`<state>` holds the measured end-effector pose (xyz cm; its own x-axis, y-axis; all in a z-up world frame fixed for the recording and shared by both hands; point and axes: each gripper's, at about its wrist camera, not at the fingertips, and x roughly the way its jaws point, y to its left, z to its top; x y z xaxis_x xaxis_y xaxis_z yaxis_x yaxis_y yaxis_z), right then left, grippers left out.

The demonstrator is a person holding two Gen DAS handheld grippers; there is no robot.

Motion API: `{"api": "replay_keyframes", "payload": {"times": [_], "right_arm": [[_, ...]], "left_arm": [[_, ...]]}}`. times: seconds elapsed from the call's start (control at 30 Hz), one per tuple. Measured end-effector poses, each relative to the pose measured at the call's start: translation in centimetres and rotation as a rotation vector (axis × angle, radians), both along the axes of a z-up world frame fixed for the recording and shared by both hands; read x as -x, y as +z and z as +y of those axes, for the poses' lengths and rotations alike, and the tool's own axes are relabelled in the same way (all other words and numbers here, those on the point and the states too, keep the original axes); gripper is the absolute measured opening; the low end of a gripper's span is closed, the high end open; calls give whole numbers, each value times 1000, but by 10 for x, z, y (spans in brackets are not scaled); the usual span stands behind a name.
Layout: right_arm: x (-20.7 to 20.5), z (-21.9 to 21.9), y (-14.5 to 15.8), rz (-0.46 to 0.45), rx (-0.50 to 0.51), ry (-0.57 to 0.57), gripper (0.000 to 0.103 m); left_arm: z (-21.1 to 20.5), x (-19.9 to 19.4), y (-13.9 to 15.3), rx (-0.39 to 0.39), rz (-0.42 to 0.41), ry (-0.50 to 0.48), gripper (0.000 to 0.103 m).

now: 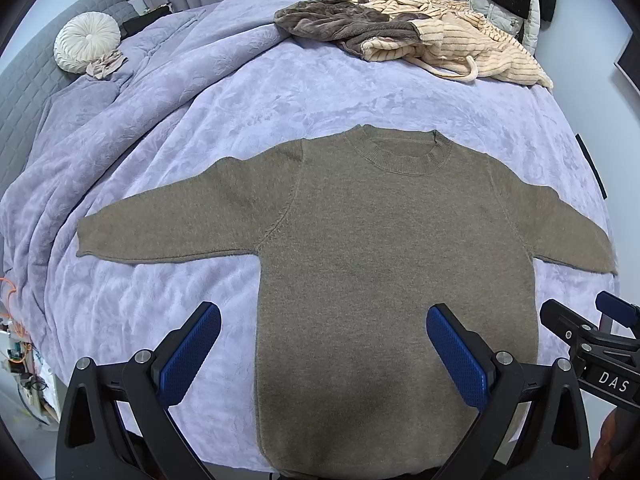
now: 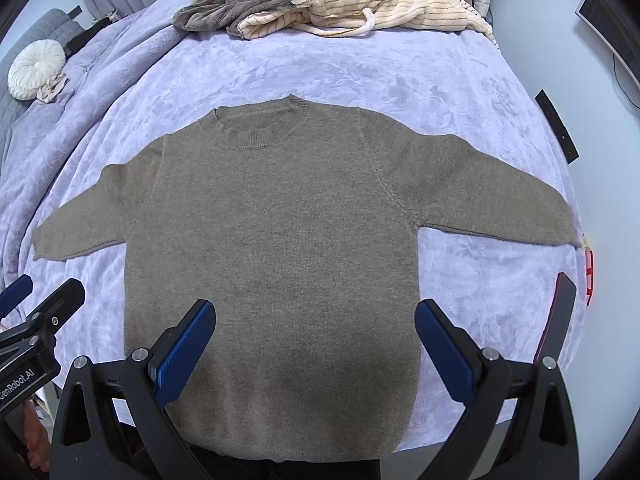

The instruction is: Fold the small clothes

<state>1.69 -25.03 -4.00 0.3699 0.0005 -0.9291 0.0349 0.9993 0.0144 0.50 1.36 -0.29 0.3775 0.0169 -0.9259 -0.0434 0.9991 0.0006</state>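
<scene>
- Left gripper (image 1: 324,320): jaws spread wide, nothing grasped, poised above sweater hem.
- Right gripper (image 2: 315,316): jaws likewise released, empty, above lower body of same garment.
- Olive-brown sweater (image 1: 384,264): spread flat, front up, on lavender bedspread (image 1: 240,104); both sleeves extended sideways, collar pointing away.
- Heap of brown and cream striped clothes (image 1: 408,36): at far edge of bed, well apart from sweater.
- White round cushion (image 1: 86,40): far left.
</scene>
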Motion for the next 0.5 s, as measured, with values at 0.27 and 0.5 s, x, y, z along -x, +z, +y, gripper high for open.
{"api": "replay_keyframes", "payload": {"times": [0.27,0.5], "right_arm": [[1,1,1,3,14,-6,100],[0,1,0,3,18,-8,100]], "left_arm": [[3,0,-2,15,-2,-3,103],[4,0,-5,34,11,-5,103]]}}
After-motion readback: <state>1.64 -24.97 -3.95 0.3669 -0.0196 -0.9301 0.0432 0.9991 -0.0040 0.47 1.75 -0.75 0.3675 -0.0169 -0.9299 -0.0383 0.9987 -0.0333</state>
